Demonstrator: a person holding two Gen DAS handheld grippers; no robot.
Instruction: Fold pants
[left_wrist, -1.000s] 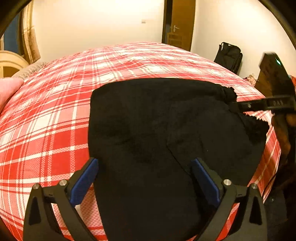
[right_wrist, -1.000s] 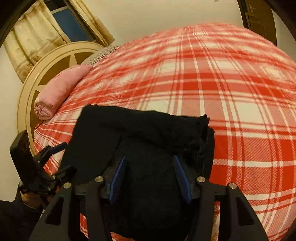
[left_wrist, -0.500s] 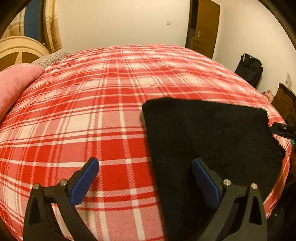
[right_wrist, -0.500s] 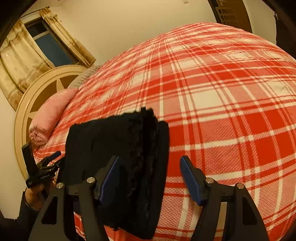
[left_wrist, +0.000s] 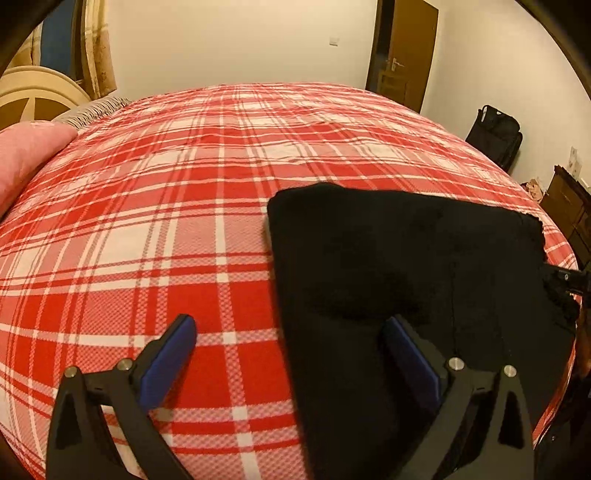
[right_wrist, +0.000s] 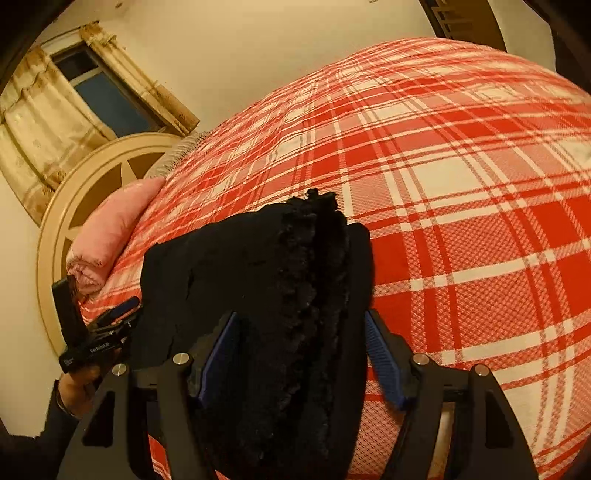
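Note:
The black pants (left_wrist: 406, 280) lie folded into a compact rectangle on the red plaid bed, near its front right edge. My left gripper (left_wrist: 288, 343) is open above the fold's left edge, one finger over the bedspread, one over the pants, holding nothing. In the right wrist view the pants (right_wrist: 266, 295) show their frayed hem edges stacked on top. My right gripper (right_wrist: 301, 354) is open with its jaws on either side of that hem end, not closed on it. The left gripper (right_wrist: 110, 325) appears at the fold's far side there; the right gripper's tip (left_wrist: 565, 277) shows at the pants' right edge.
The red and white plaid bedspread (left_wrist: 184, 206) covers the bed. A pink pillow (left_wrist: 26, 155) and a round cream headboard (right_wrist: 96, 173) are at the head end. A black bag (left_wrist: 496, 133), a wooden door (left_wrist: 410, 48) and a dark dresser (left_wrist: 569, 210) stand by the walls.
Both grippers have drawn back off the pants. The left moved left, so the fold now sits under its right finger only. The right pulled back to the hem end and stays open.

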